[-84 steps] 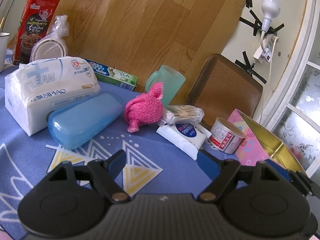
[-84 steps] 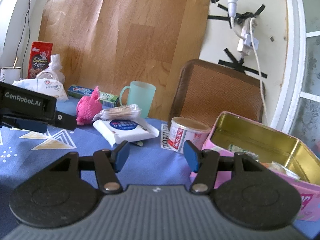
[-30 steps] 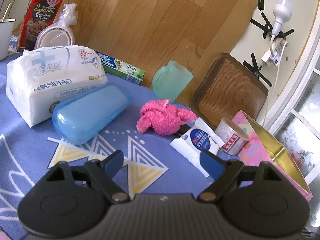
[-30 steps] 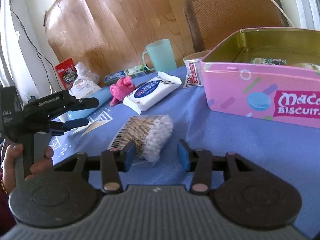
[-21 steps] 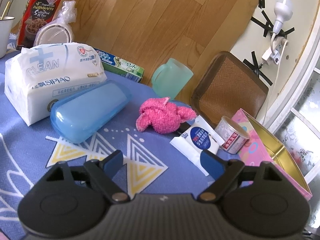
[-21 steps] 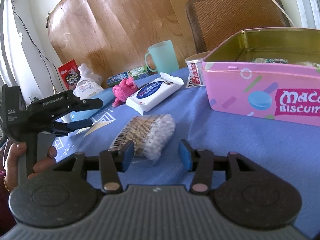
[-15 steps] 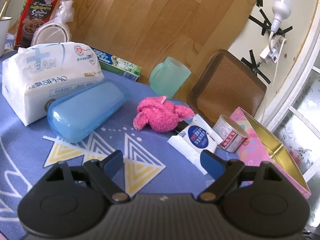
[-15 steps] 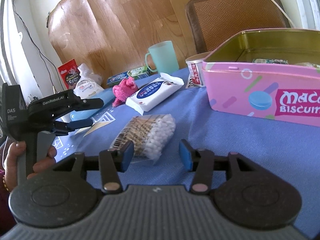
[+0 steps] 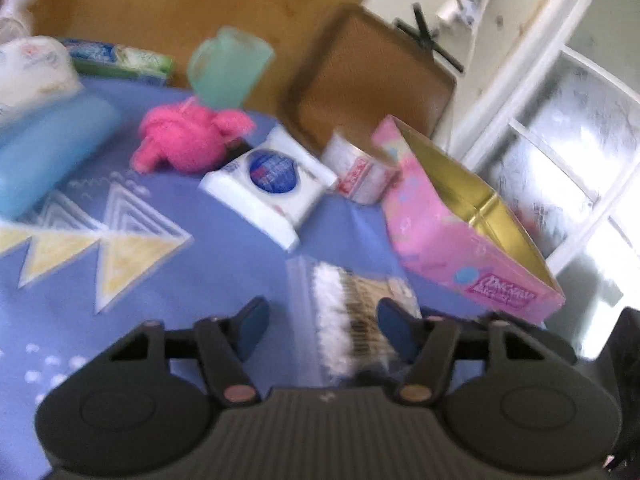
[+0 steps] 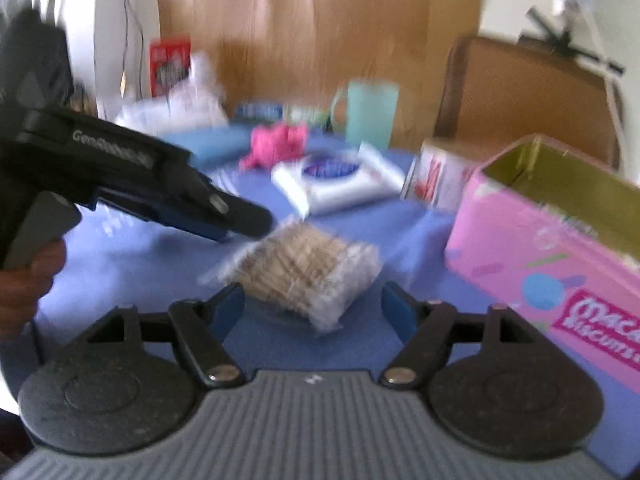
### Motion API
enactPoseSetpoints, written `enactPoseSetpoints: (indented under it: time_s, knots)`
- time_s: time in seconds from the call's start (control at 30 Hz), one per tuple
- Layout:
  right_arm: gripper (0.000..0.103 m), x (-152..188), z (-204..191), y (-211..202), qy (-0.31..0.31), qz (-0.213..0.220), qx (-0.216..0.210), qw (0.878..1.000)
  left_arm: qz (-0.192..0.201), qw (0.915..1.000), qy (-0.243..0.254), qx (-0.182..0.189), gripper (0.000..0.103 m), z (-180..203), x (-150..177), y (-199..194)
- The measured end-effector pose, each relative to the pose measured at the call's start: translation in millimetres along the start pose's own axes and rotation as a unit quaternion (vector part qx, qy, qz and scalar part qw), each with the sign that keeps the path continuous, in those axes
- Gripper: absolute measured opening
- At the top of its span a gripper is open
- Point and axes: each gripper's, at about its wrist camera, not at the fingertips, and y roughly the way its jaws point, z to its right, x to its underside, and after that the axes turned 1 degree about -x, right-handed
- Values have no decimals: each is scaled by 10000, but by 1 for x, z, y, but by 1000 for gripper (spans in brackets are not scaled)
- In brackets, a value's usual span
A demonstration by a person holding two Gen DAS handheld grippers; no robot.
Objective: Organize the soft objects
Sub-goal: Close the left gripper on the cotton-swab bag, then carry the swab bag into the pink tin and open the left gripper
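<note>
Both now views are blurred by motion. A clear bag of cotton swabs (image 9: 356, 312) lies on the blue tablecloth between the open fingers of my left gripper (image 9: 324, 324). In the right wrist view the same bag (image 10: 304, 268) lies just ahead of my open right gripper (image 10: 314, 304), and the left gripper's tip (image 10: 240, 216) is at the bag's left end. A pink fluffy cloth (image 9: 188, 140) and a white wet-wipes pack (image 9: 272, 180) lie further back. An open pink biscuit tin (image 9: 460, 220) stands to the right.
A green cup (image 9: 228, 68), a small can (image 9: 360, 172), a blue plastic case (image 9: 48, 152) and a tissue pack (image 9: 32, 68) stand on the table. A brown tray (image 9: 368, 80) leans against the back wall. A window (image 9: 560, 152) is at the right.
My left gripper has swung right and down onto the cotton swab bag, with its fingers narrower. My right gripper has drawn back, turned and opened wider around the bag.
</note>
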Motion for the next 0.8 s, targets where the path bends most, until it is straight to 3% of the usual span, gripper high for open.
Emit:
enactPoseSetpoints:
  time_s: [0.03, 0.07, 0.13, 0.23, 0.37, 0.47, 0.5, 0.57, 0.67, 0.8]
  knots:
    - [68, 0, 0, 3, 85, 71, -77, 9999, -67, 9999, 86, 8, 51, 6, 0, 4]
    - [56, -2, 0, 4, 119, 86, -128, 9998, -154, 9998, 75, 68, 46, 11, 0, 8]
    - [56, -2, -3, 1, 80, 164, 74, 9998, -166, 9998, 82, 108, 45, 22, -3, 6]
    - [55, 2, 1, -22, 36, 710, 381, 9967, 8, 9988, 299, 387, 45, 44, -12, -4]
    - [55, -1, 19, -55, 104, 1422, 947, 9852, 310, 9928, 925, 699, 46, 94, -35, -6]
    - [55, -10, 41, -63, 262, 1600, 1443, 9762, 418, 9868, 1367, 764, 52, 134, -54, 11]
    - [55, -14, 52, -62, 376, 1614, 1562, 9737, 448, 9854, 1458, 751, 54, 145, -58, 19]
    - [56, -20, 72, -51, 603, 1587, 1799, 9689, 462, 9849, 1595, 499, 68, 160, -68, 43]
    - [58, -25, 101, -28, 942, 1239, 2185, 9634, 374, 9879, 1503, -22, 65, 163, -70, 67]
    - [59, -11, 112, -39, 1377, 1438, 2101, 9572, 582, 9913, 1174, 82, 66, 132, -58, 43]
